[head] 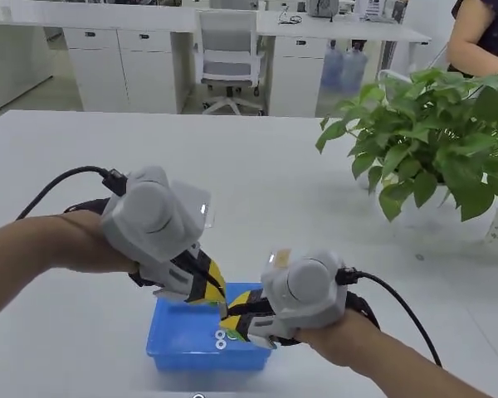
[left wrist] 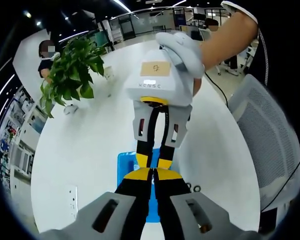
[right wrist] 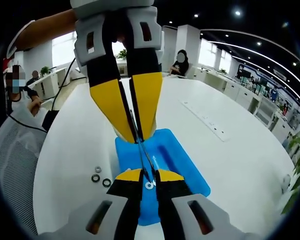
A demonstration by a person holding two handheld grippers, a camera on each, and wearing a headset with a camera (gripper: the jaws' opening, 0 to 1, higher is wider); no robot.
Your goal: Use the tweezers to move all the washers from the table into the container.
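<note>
White tabletop (head: 257, 166) runs back to office desks and a chair (head: 228, 54) in the head view, with a plant (head: 432, 133) at the right. I see both hand-held grippers meeting tip to tip over the blue container (head: 199, 361) at the near edge: the left hand-held gripper (head: 212, 290) comes from the left, the right hand-held gripper (head: 231, 319) from the right. Two small rings show against the blue just under the tips.

From the left gripper view, my left jaws (left wrist: 153, 172) are pressed together, and the right hand-held gripper (left wrist: 154, 161) faces them head on. Washers (left wrist: 194, 188) lie on the tabletop just right of the container (left wrist: 125, 165).

From the right gripper view, the left hand-held gripper (right wrist: 136, 135) is clamped on the tweezers (right wrist: 135, 120), whose legs run down between my right jaws (right wrist: 150, 176). Those jaws stand close together, but I cannot tell whether they press the legs. A washer (right wrist: 149, 185) sits at the tweezers' tip over the container (right wrist: 180, 160). Three washers (right wrist: 95, 178) rest on the tabletop just beside its left wall.
</note>
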